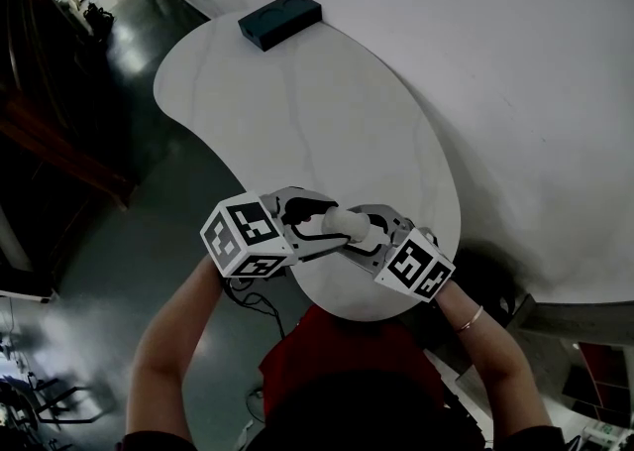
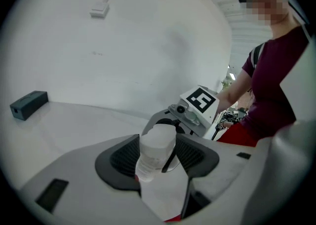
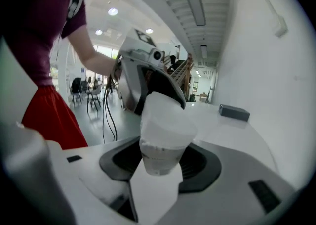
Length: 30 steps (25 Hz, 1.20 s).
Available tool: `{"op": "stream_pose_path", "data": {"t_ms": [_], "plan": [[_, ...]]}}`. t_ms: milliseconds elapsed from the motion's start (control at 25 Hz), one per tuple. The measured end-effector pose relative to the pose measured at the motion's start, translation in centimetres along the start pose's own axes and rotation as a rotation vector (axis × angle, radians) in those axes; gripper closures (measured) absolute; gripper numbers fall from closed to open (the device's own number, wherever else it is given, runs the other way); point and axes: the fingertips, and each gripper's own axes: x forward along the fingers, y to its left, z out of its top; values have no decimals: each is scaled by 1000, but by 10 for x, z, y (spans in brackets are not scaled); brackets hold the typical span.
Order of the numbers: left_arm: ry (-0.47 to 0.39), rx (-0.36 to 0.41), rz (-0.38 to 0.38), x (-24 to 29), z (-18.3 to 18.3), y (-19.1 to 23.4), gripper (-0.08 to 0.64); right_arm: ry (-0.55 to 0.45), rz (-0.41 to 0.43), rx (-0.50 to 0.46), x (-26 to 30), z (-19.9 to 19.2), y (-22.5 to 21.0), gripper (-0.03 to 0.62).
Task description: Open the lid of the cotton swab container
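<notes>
I see the white table curving away below me. Over its near edge the left gripper and the right gripper face each other, each with its jaws pinched onto one end of the cotton swab container. The container lies sideways, held between them (a dark box sits well apart at the table's far end), and I cannot tell which end carries the lid.

open lab hall, ceiling lights, chairs, white table
</notes>
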Motion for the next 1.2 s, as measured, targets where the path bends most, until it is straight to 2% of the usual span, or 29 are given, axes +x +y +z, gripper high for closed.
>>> {"op": "stream_pose_path", "data": {"t_ms": [120, 320, 720, 1080, 1200], "plan": [[9, -16, -15, 2, 1, 1, 314, -14, -1, 39, -1, -1, 0, 365], [18, -83, -59, 2, -2, 0, 313, 14, 8, -16, -2, -5, 3, 367], [13, -70, -30, 5, 9, 2, 313, 13, -20, -36, -7, -5, -3, 367], [-12, -59, -8, 9, 21, 7, 313, 22, -48, 16, -11, -12, -6, 367], [-20, -31, 31, 12, 24, 9, 313, 27, -62, 39, -13, -16, -9, 367]]}}
